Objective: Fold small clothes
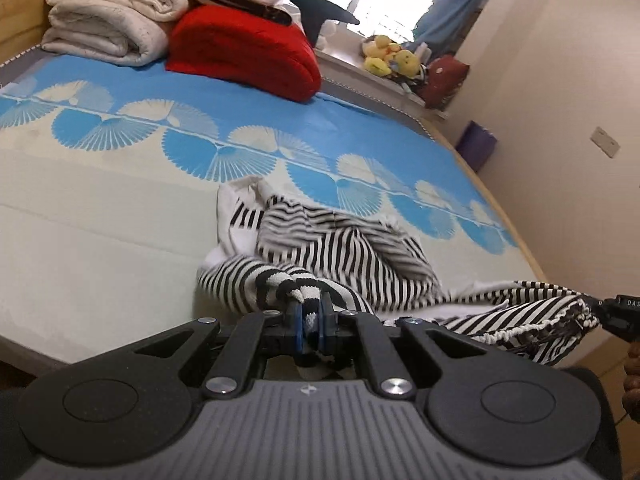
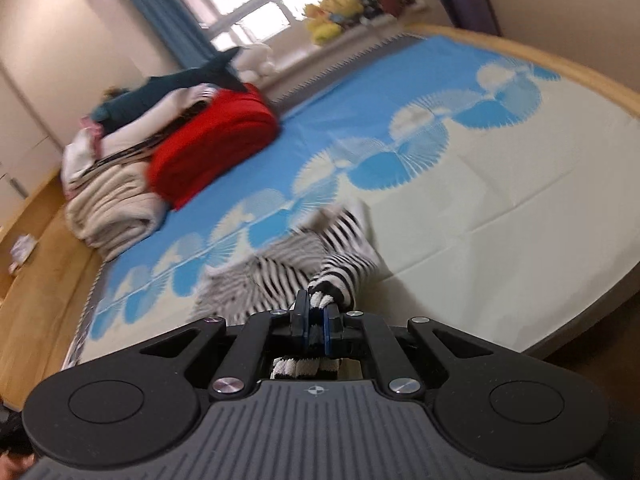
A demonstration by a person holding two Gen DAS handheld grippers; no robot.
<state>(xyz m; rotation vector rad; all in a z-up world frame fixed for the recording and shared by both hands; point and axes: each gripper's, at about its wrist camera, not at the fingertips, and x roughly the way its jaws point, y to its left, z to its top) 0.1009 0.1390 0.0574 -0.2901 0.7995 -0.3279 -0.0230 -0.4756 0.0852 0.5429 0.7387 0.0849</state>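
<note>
Left tongs [image 1: 309, 317]: you have them clamped on a bunched fold of the striped garment [image 1: 340, 256], blue pads pressed together on the cloth.
Striped garment: it lies crumpled on the cream part of the bed sheet [image 1: 100, 216], near the front edge of the bed, one end stretched toward your right side.
Right tongs [image 2: 316, 322]: you have them pinched tight on another bunch of the same garment [image 2: 280, 272].
Background: folded white blankets [image 1: 108, 12] and a red cushion [image 1: 244, 50] sit at the far end.
</note>
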